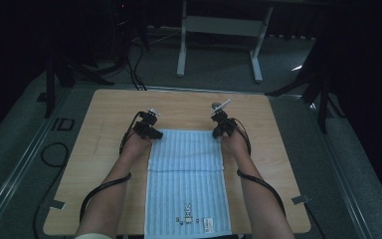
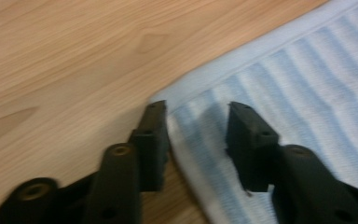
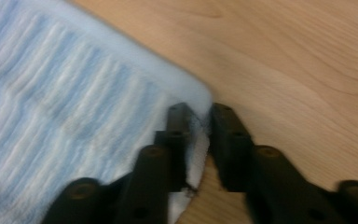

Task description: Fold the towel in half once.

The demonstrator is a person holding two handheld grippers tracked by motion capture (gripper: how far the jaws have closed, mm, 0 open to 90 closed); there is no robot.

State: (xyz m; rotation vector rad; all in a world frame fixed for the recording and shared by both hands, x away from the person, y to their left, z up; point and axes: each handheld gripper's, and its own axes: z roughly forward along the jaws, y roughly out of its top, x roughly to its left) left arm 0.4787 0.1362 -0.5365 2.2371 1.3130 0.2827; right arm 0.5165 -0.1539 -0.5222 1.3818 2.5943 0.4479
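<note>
Bare wood of the surface [image 1: 179, 107] is lying open beyond the towel [image 1: 186, 169], between the far edge and the cloth, and along both long sides. The left gripper [image 1: 151, 133] and right gripper [image 1: 218, 130] are occupying the towel's two far corners, well apart. A small label and markings [image 1: 194, 219] are sitting flat near the towel's near end, blocking nothing.

A light wooden rectangular table [image 1: 104, 164] with rounded corners stands on a grey floor [image 1: 25, 149]. A pale blue striped cloth towel [image 1: 186, 184] lies flat on it, running from the centre toward six o'clock, where its near edge hangs at the table's front rim.
</note>
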